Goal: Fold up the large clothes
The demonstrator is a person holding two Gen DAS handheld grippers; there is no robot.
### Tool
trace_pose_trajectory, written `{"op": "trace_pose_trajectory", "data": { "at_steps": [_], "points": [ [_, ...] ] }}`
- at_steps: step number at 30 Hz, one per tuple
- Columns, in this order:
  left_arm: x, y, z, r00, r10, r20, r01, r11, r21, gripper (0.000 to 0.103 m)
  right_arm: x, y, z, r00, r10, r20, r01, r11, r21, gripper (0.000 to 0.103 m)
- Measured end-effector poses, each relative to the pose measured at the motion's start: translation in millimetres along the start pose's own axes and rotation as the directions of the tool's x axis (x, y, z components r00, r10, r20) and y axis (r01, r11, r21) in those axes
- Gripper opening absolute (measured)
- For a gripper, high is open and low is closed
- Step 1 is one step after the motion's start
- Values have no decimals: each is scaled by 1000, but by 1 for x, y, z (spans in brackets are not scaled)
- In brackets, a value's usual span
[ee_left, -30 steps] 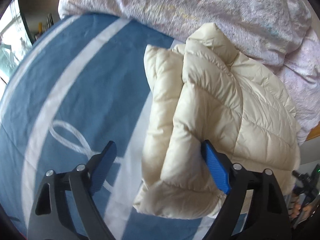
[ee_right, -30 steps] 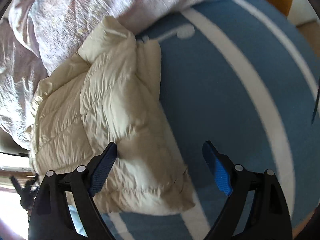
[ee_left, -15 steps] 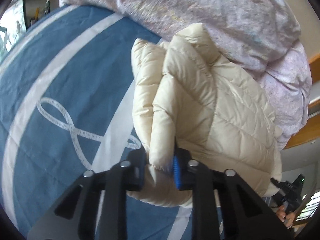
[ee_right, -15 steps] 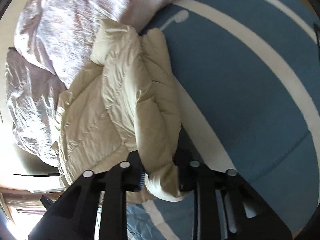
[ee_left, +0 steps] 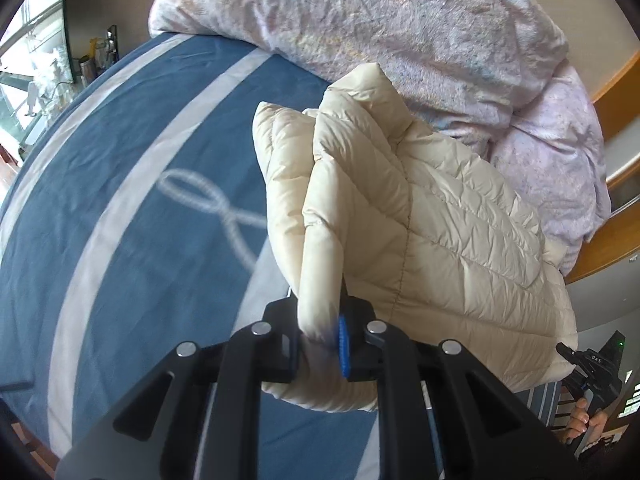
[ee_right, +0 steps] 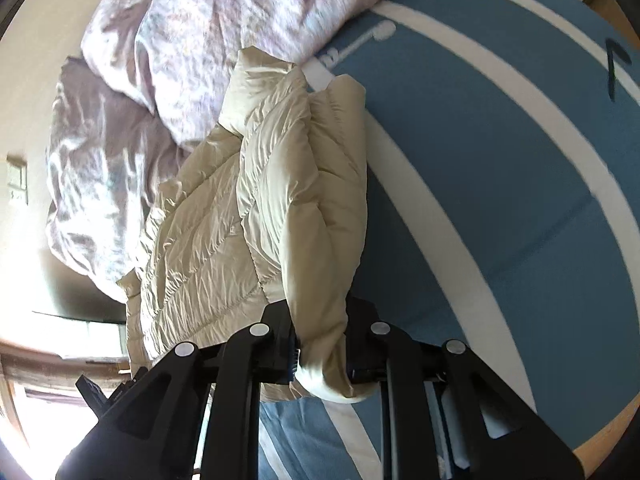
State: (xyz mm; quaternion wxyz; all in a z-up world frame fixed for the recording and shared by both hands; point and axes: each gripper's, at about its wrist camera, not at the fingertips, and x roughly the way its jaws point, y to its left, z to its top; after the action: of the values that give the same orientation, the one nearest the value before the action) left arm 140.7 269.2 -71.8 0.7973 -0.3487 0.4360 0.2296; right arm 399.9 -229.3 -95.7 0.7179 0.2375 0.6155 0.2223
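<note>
Each camera sits just behind its own claw, looking steeply down along the fingers. The left claw (ee_left: pixel 320 336) view has the cream puffer jacket (ee_left: pixel 432 240) close ahead and to its right; the right claw (ee_right: pixel 322 350) view has it ahead and to its left. Both share the jacket, the blue striped bed cover (ee_left: pixel 132 208) and the lilac duvet (ee_left: pixel 400 28) beyond.
</note>
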Motion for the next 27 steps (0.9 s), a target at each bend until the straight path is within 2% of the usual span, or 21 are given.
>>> {"op": "trace_pose_trajectory", "data": {
  "at_steps": [6, 16, 19, 21, 22, 23, 24, 27],
  "points": [
    [-14, 15, -28, 1000, 19, 5, -19, 1000, -14, 15, 16, -12, -16, 1000, -5, -27, 5, 1000, -20, 17],
    [-33, 26, -49, 997, 79, 7, -78, 995, -57, 16, 6, -1, -40, 997, -66, -34, 63, 994, -89, 17],
    [-32, 28, -51, 995, 101, 5, -101, 993, -63, 26, 3, 12, -44, 989, -150, 8, 149, 975, -163, 26],
    [-33, 30, -52, 994, 111, 4, -110, 991, -78, 35, -4, 23, -44, 973, -220, 71, 230, 949, -215, 40],
    [-34, 31, -52, 994, 112, 4, -111, 990, -84, 44, -10, 31, -44, 961, -250, 118, 272, 931, -242, 45],
    [-36, 32, -51, 994, 110, 9, -109, 990, -88, 49, -16, 39, -42, 950, -268, 163, 304, 916, -262, 55],
    [-38, 33, -50, 994, 111, 15, -109, 990, -89, 57, -20, 48, -40, 940, -275, 202, 324, 904, -278, 59],
    [-42, 36, -46, 994, 105, 25, -102, 991, -89, 69, -21, 76, -37, 932, -262, 252, 338, 881, -332, 59]
  ]
}}
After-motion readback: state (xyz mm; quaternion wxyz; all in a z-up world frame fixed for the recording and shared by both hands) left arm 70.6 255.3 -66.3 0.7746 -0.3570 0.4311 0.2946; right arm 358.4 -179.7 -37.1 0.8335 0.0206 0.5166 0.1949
